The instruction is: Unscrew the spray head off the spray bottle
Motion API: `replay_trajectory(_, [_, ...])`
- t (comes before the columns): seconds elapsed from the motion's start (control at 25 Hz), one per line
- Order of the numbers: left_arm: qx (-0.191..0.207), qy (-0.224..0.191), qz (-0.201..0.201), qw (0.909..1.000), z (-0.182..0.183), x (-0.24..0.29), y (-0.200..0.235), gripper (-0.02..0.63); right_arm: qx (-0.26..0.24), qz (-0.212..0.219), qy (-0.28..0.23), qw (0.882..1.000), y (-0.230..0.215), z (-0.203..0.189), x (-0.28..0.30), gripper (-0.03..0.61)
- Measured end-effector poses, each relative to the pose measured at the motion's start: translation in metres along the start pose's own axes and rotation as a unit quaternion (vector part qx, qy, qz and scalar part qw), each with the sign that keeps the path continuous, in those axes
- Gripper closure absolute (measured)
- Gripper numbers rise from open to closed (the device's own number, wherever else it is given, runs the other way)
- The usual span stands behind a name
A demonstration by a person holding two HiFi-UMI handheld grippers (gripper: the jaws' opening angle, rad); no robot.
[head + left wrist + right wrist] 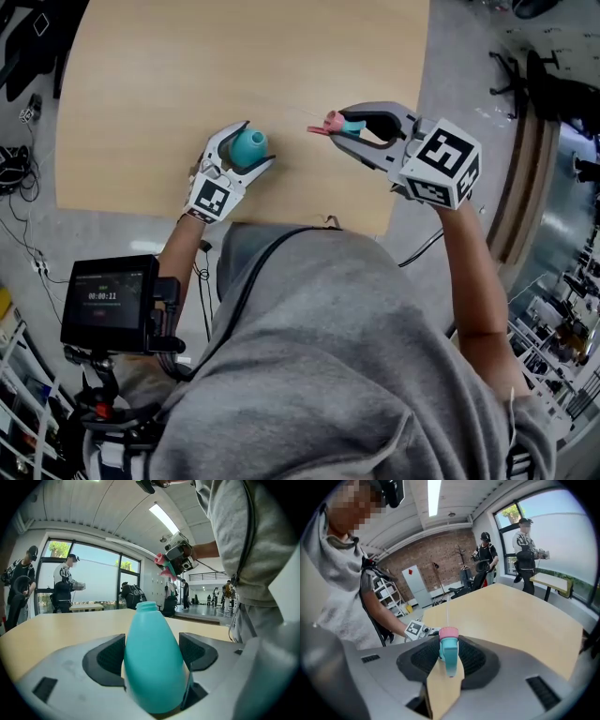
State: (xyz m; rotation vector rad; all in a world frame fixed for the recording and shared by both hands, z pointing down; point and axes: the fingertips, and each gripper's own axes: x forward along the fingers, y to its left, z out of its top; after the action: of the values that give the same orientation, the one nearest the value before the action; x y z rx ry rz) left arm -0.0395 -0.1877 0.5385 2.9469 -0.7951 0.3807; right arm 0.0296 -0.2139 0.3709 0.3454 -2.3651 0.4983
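Pinching spray head (448, 649), spray bottle (152, 667) clamped, uncapped

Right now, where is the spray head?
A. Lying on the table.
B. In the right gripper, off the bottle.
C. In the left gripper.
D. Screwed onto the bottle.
B: the right gripper is shut on the spray head, and the bottle in the left gripper shows a bare, open neck.
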Motion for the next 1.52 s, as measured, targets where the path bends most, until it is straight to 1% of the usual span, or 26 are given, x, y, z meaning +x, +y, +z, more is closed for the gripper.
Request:
replay_trajectory(0.16, [0.001,0.013,0.0,0.9999,-0.012,-0.001,-0.001,0.256,0.069,0.01,-0.033,0.997,-0.014,-0.009,0.001,0.451])
replay_trajectory(0.24, [0.002,0.023,-0.001,0.9997,-0.022,-0.001,-0.002,0.256,0.127,0.014,-0.048,0.991,-0.024,-0.025,0.014,0.451])
replay_trajectory(0.28, [0.001,0.028,-0.001,0.9996,-0.027,-0.002,-0.002,0.256,0.165,0.019,-0.056,0.985,-0.028,-0.035,0.024,0.451])
replay_trajectory(0.32, [-0.001,0.032,-0.001,0.9995,-0.03,-0.002,-0.002,0.256,0.207,0.027,-0.063,0.976,-0.031,-0.047,0.037,0.451])
replay_trajectory(0.4, [-0.005,0.038,-0.005,0.9993,-0.033,-0.002,-0.001,0.256,0.288,0.044,-0.068,0.954,-0.038,-0.074,0.066,0.451])
replay_trajectory(0.44, [-0.008,0.04,-0.008,0.9991,-0.035,-0.001,-0.002,0.256,0.319,0.049,-0.063,0.944,-0.042,-0.089,0.081,0.45])
replay_trajectory(0.48, [-0.008,0.041,-0.012,0.999,-0.036,0.0,-0.003,0.256,0.34,0.051,-0.053,0.938,-0.046,-0.104,0.095,0.451])
replay_trajectory(0.52, [-0.006,0.042,-0.017,0.999,-0.036,0.002,-0.004,0.256,0.352,0.05,-0.043,0.934,-0.05,-0.117,0.107,0.451])
replay_trajectory(0.6, [-0.003,0.046,-0.027,0.9986,-0.037,0.004,-0.007,0.256,0.363,0.045,-0.025,0.93,-0.057,-0.138,0.128,0.451])
replay_trajectory(0.68, [-0.007,0.053,-0.035,0.998,-0.041,0.004,-0.008,0.256,0.379,0.047,-0.019,0.924,-0.062,-0.147,0.142,0.449])
replay_trajectory(0.8, [-0.014,0.058,-0.03,0.9977,-0.046,0.003,-0.004,0.256,0.405,0.055,-0.013,0.913,-0.067,-0.154,0.161,0.449])
replay_trajectory(1.04, [-0.014,0.059,-0.007,0.9982,-0.043,-0.002,0.009,0.256,0.409,0.055,0.026,0.911,-0.074,-0.179,0.185,0.449])
replay_trajectory(1.12, [-0.013,0.057,0.002,0.9983,-0.041,-0.006,0.014,0.256,0.404,0.056,0.036,0.913,-0.075,-0.185,0.188,0.449])
replay_trajectory(1.24, [-0.021,0.055,0.013,0.9982,-0.041,-0.012,0.019,0.256,0.383,0.048,0.047,0.921,-0.076,-0.19,0.19,0.448])
replay_trajectory(1.36, [-0.029,0.049,0.023,0.9981,-0.037,-0.017,0.023,0.256,0.357,0.021,0.058,0.932,-0.084,-0.194,0.186,0.394])
replay_trajectory(1.44, [-0.031,0.042,0.03,0.9982,-0.032,-0.019,0.027,0.256,0.349,-0.004,0.061,0.935,-0.094,-0.197,0.182,0.34])
replay_trajectory(1.52, [-0.035,0.034,0.037,0.9981,-0.026,-0.021,0.03,0.256,0.339,-0.036,0.064,0.938,-0.106,-0.2,0.176,0.308])
